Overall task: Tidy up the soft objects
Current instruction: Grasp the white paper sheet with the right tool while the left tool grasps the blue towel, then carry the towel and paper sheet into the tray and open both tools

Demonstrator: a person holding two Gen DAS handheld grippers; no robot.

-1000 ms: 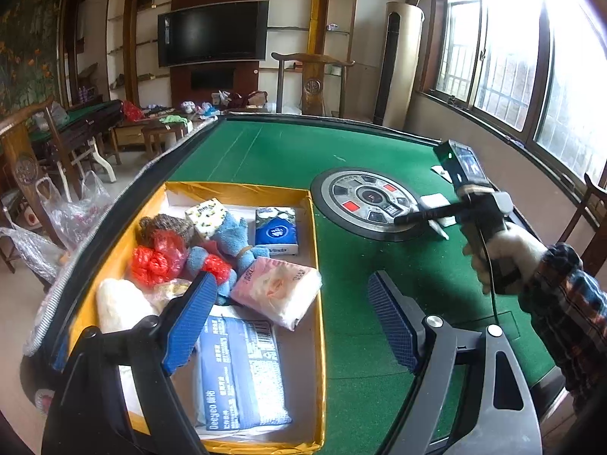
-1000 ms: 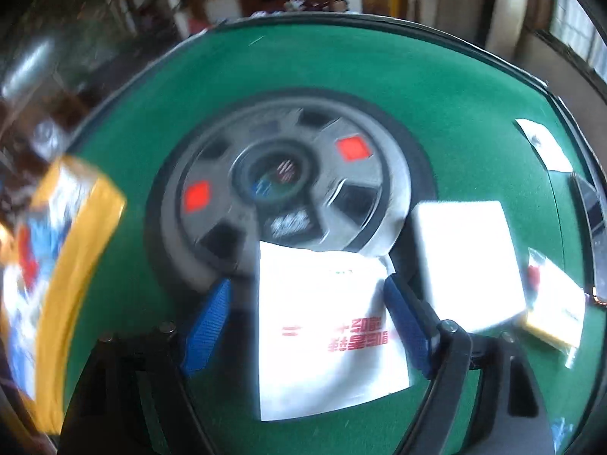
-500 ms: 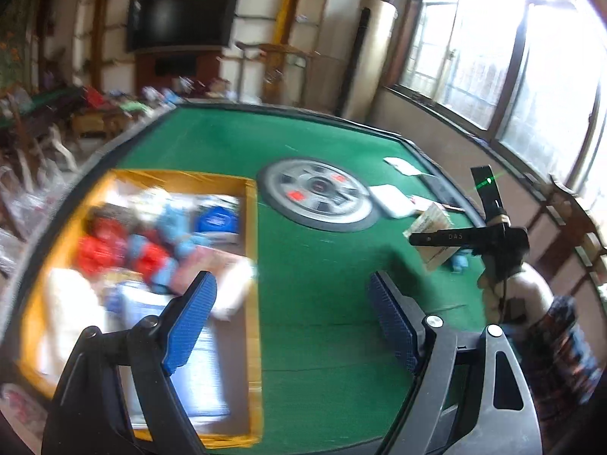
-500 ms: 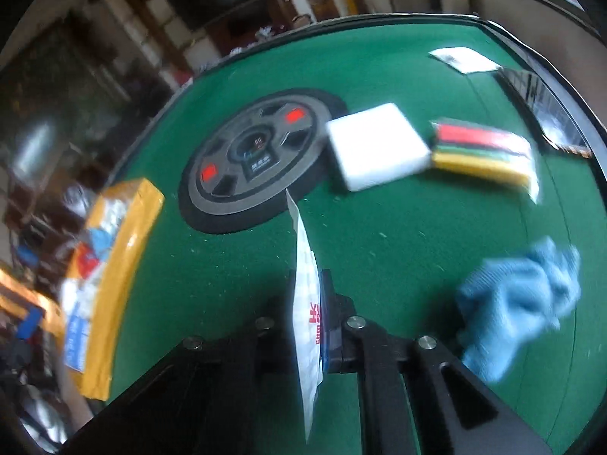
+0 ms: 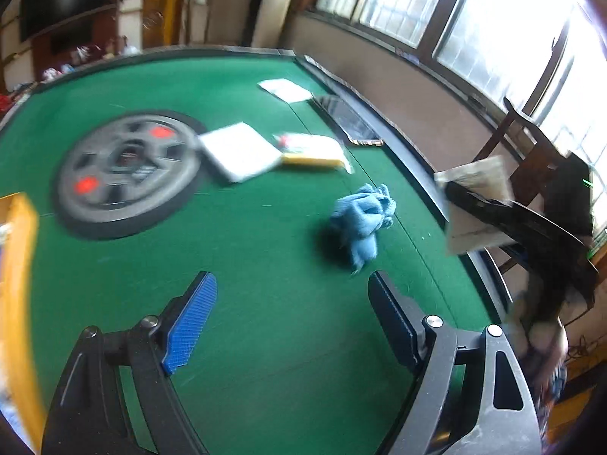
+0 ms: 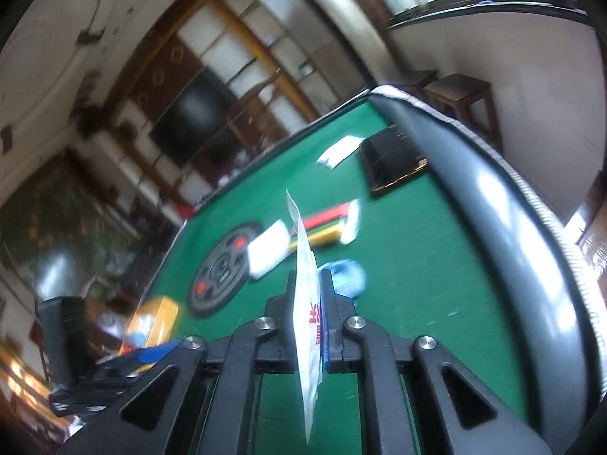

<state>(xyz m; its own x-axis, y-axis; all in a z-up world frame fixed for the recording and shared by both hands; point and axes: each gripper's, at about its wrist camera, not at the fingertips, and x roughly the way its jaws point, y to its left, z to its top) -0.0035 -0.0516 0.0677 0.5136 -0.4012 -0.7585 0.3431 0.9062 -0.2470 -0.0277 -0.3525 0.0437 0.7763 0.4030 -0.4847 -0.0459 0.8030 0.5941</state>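
My right gripper (image 6: 308, 284) is shut on a flat white packet (image 6: 307, 303) with red print, held edge-on above the table's right side; it also shows in the left wrist view (image 5: 474, 204). My left gripper (image 5: 292, 311) is open and empty above the green felt (image 5: 265, 322), just short of a crumpled blue cloth (image 5: 364, 220). A white pad (image 5: 239, 151) and a pack of coloured cloths (image 5: 315, 148) lie beyond the cloth. The yellow box (image 5: 15, 284) of soft things is at the left edge.
A round grey dial (image 5: 125, 170) sits in the table's middle. A black tablet (image 5: 345, 119) and a white paper (image 5: 284, 89) lie near the padded right rim (image 6: 504, 227). A wooden chair (image 5: 531, 159) stands beyond the rim.
My left gripper has swung right, from the box toward the blue cloth. My right gripper closed on the white packet, lifted it off the table and drew it back to the right edge.
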